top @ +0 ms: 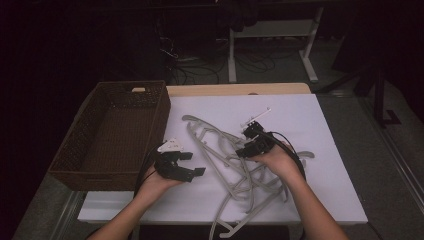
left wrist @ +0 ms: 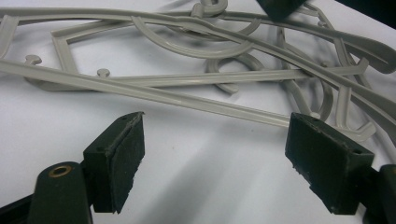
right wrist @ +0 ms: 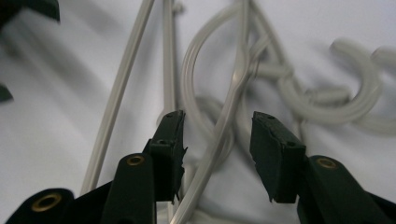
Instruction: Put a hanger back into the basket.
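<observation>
Several grey plastic hangers (top: 235, 167) lie tangled on the white tabletop (top: 310, 125), between the two hands. My right gripper (top: 245, 142) hovers over the top of the pile. In the right gripper view its jaws (right wrist: 217, 135) stand apart, with one thin hanger bar (right wrist: 238, 79) running up between them and gaps on both sides. My left gripper (top: 194, 163) rests low at the left edge of the pile. Its jaws (left wrist: 215, 140) are wide apart over bare table, and the hangers (left wrist: 187, 98) lie just beyond the tips.
A dark brown woven basket (top: 162, 115) stands at the table's left, right behind my left gripper. A small white piece (top: 257, 116) lies behind the hangers. Bare white table stretches to the right and back. Desk legs and cables sit in the dark beyond.
</observation>
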### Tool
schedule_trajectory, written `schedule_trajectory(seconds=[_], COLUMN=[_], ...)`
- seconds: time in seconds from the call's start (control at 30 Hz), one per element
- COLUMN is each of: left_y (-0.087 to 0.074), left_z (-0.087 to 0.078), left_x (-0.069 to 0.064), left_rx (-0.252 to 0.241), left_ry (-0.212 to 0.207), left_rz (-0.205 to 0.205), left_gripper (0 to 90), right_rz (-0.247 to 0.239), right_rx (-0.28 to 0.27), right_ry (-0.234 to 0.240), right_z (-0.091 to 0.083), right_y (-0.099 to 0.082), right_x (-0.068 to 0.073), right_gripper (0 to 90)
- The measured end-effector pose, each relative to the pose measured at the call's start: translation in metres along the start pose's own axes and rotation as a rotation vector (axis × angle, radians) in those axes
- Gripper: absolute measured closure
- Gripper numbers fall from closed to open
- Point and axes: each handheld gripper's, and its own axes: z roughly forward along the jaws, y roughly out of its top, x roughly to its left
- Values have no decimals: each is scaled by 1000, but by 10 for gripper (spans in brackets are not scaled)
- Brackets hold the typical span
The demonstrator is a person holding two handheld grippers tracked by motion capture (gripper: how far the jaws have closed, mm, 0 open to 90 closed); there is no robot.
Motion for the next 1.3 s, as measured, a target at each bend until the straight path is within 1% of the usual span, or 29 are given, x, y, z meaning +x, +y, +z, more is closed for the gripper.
schedule_trajectory(seconds=[0.03, 0.1, 0.13, 0.3, 0.4, 0.43, 0.5, 0.63, 0.67, 0.73, 0.77, 0.83, 0.93, 0.97, 1.0, 1.07, 1.13, 1.2, 1.3], left_y=[0, 0, 0, -1, -1, -1, -1, -2, -2, -2, -1, -1, -1, -1, 0, 0, 1, 4, 10], left_z=[0, 0, 0, 1, 1, 1, 2, 3, 3, 3, 3, 3, 3, 3, 3, 3, 3, 1, -4], left_x=[0, 0, 0, -1, 0, 0, 0, -1, -1, -1, -1, -1, -2, -2, -2, -2, -3, -3, -4], left_rx=[0, 1, 2, 4, 5, 6, 7, 9, 10, 9, 10, 8, 8, 7, 9, 8, 6, -2, -16], left_ry=[0, -1, -1, 0, 1, 2, 1, 1, 1, 1, 1, 0, -2, -3, -2, -2, -2, -3, -7], left_rz=[1, 0, -1, -3, -5, -5, -5, -2, -2, -1, -1, -3, 0, 0, 2, 3, 7, 10, 9], left_gripper=[199, 199, 199, 199, 199, 199, 199, 199, 199, 199, 199, 199, 199, 199, 199, 199, 199, 199, 199], right_rz=[6, 19, 24, 48, 61, 63, 65, 85, 93, 105, 110, 108, 113, 104, 101, 106, 100, 98, 78], right_rx=[12, 20, 28, 44, 47, 50, 50, 47, 44, 32, 22, 2, -21, -28, -35, -43, -54, -60, -82], right_ry=[-1, 14, 14, 19, 27, 25, 24, 17, 17, 1, 3, -16, -23, -20, -4, 11, 33, 43, 55], right_z=[3, 8, 11, 22, 27, 28, 29, 30, 30, 28, 27, 24, 20, 18, 17, 14, 11, 5, -6], right_y=[-4, -12, -15, -24, -27, -27, -26, -25, -25, -25, -24, -24, -23, -23, -22, -22, -22, -21, -19], right_x=[1, 1, 1, -1, -1, -1, -1, -2, -3, -5, -6, -8, -13, -15, -17, -19, -21, -24, -26], right_gripper=[553, 564, 565, 617, 656, 657, 691, 726, 732, 749, 754, 770, 810, 813, 813, 814, 816, 816, 817])
